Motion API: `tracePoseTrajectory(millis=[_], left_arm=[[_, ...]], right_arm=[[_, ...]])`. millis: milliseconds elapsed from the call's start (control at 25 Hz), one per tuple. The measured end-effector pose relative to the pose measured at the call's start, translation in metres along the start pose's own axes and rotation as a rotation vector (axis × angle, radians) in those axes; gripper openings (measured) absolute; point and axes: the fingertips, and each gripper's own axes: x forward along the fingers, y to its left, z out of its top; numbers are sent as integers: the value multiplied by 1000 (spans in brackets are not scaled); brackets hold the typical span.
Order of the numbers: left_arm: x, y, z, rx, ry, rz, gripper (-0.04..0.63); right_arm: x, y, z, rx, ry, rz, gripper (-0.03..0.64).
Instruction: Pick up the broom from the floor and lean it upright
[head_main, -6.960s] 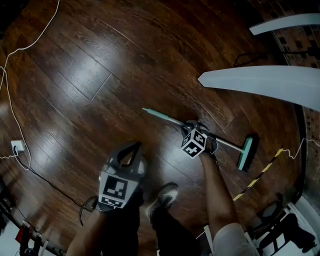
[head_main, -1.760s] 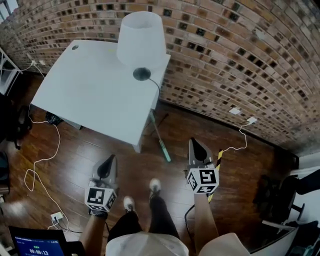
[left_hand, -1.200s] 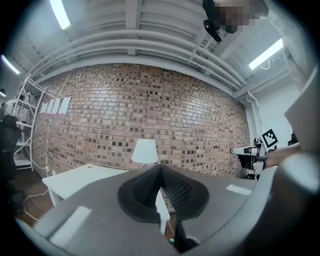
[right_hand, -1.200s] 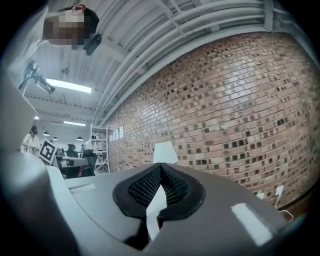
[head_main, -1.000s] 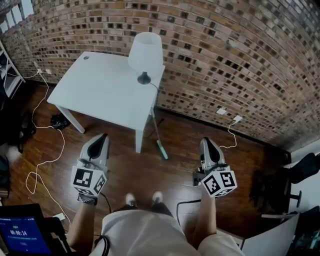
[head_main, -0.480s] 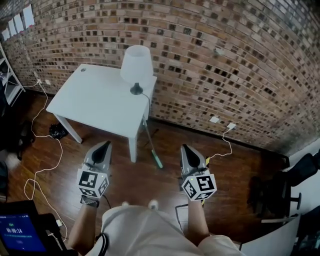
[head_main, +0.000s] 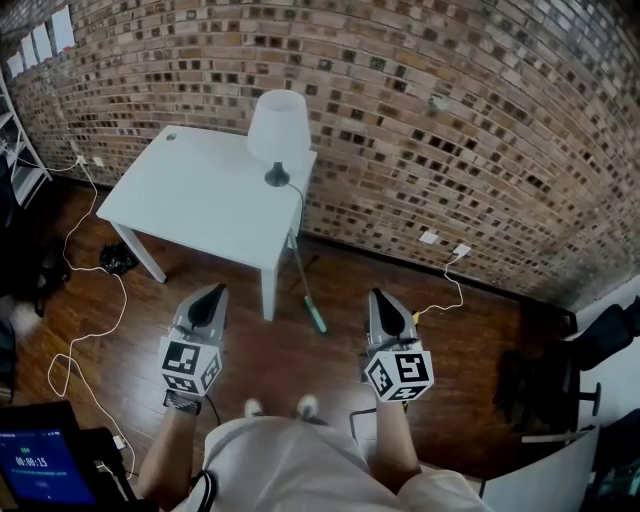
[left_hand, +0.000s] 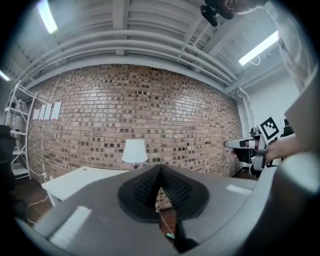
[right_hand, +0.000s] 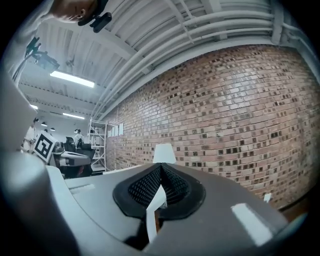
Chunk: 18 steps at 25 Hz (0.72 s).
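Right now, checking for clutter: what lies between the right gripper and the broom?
Head view: only bare wood floor between right gripper and broom.

Wall spans the top of the frame. Table upper left of centre, in front of the wall; lamp on its right rear corner. Broom stands just right of the table, top at the table edge, head on the floor mid-frame. Left gripper lower left, right gripper lower right; broom head between and above them. Cable on the floor far left, screen bottom left corner.
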Motion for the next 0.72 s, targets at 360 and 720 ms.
tracePoseTrajectory(millis=[360,720], left_arm=[[-43,-11,-25,1,6,-89,0],[-126,-93,-38,5,15,-106,0]], right_arm=[[-47,33,-22,65,19,-37,11],[-145,58,-29,-6,41,36,12]])
